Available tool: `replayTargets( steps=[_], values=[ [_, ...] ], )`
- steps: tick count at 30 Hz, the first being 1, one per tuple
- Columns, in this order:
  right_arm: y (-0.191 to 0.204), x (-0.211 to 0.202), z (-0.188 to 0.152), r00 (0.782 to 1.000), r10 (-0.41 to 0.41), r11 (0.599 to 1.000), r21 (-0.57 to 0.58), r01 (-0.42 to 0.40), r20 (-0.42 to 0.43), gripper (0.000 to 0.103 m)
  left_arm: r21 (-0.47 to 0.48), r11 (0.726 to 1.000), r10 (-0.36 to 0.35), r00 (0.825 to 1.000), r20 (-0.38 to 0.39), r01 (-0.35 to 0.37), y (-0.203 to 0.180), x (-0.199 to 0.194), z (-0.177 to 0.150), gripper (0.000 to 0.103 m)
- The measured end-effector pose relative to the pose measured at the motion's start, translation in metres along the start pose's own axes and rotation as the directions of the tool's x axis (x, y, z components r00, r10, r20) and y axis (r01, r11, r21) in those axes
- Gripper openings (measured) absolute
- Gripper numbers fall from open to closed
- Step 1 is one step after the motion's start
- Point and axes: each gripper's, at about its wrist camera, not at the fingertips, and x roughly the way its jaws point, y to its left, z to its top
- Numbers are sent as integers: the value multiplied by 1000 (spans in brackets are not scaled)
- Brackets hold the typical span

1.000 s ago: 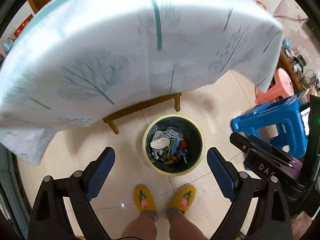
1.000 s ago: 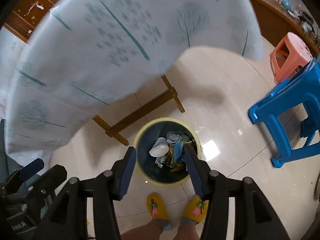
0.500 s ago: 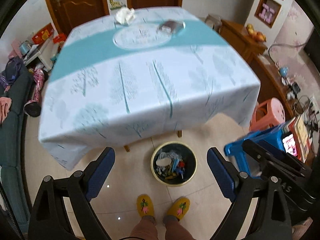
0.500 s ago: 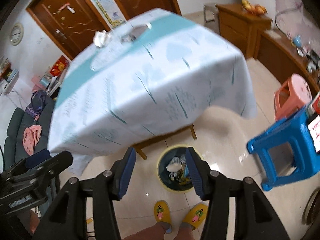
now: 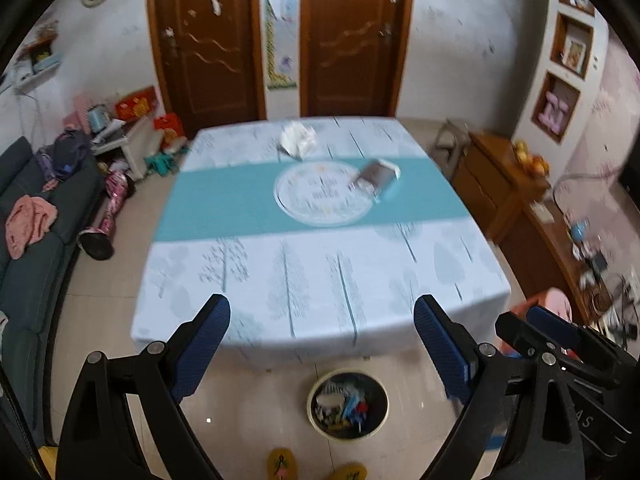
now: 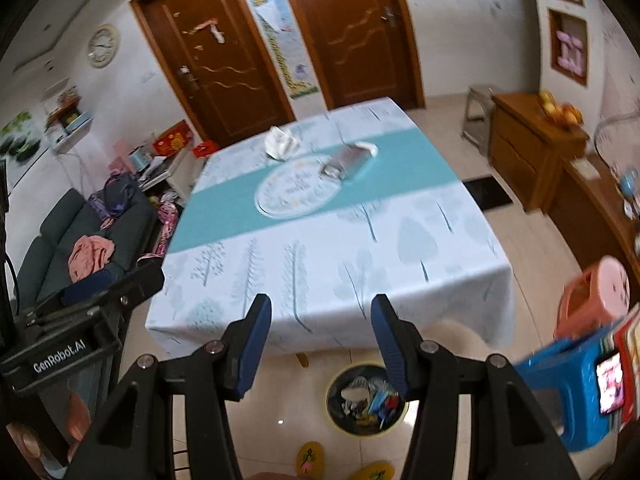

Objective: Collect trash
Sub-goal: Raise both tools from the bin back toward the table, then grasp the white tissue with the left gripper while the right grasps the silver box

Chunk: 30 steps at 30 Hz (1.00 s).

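Note:
A crumpled white tissue (image 5: 298, 139) (image 6: 281, 142) lies at the far side of the tablecloth-covered table (image 5: 320, 272) (image 6: 340, 248). A silvery wrapper (image 5: 377, 175) (image 6: 349, 161) rests on the teal band beside the round print. The yellow-rimmed trash bin (image 5: 347, 404) (image 6: 366, 399), holding several scraps, stands on the floor under the table's near edge. My left gripper (image 5: 322, 344) is open and empty, high above the near table edge. My right gripper (image 6: 321, 340) is open too, jaws narrower, nothing between them.
A blue plastic stool (image 6: 576, 384) and a pink stool (image 6: 596, 296) (image 5: 548, 304) stand to the right. A wooden cabinet (image 5: 508, 184) lines the right wall, a dark sofa (image 5: 28, 248) the left. Two wooden doors (image 5: 280, 36) are behind. Yellow slippers (image 5: 282, 464) show at the bottom.
Both grippers rose from just over the trash bin to above table height. The view tilted up, so the table top, tissue and wrapper now show. Jaw openings look unchanged.

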Motion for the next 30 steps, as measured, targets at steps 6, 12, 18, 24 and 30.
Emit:
replayTargets(
  steps=[6, 12, 18, 24, 30],
  values=[
    [11, 7, 33, 999, 38, 998, -51, -37, 16, 54, -29, 998, 62, 997, 36, -61, 12, -6, 23, 92],
    [20, 33, 62, 999, 50, 998, -47, -50, 7, 63, -17, 999, 43, 999, 3, -43, 30, 22, 54, 92],
    [25, 84, 103, 999, 20, 1000, -14, -21, -37, 69, 47, 999, -15, 999, -31, 16, 52, 81, 115, 92],
    [21, 158, 155, 994, -52, 995, 84, 60, -93, 75, 154, 983, -86, 992, -88, 99, 75, 160, 197, 92],
    [6, 251, 195, 974, -130, 969, 186, 165, -188, 76, 248, 956, -112, 976, -187, 158, 94, 255, 260, 92]
  ],
)
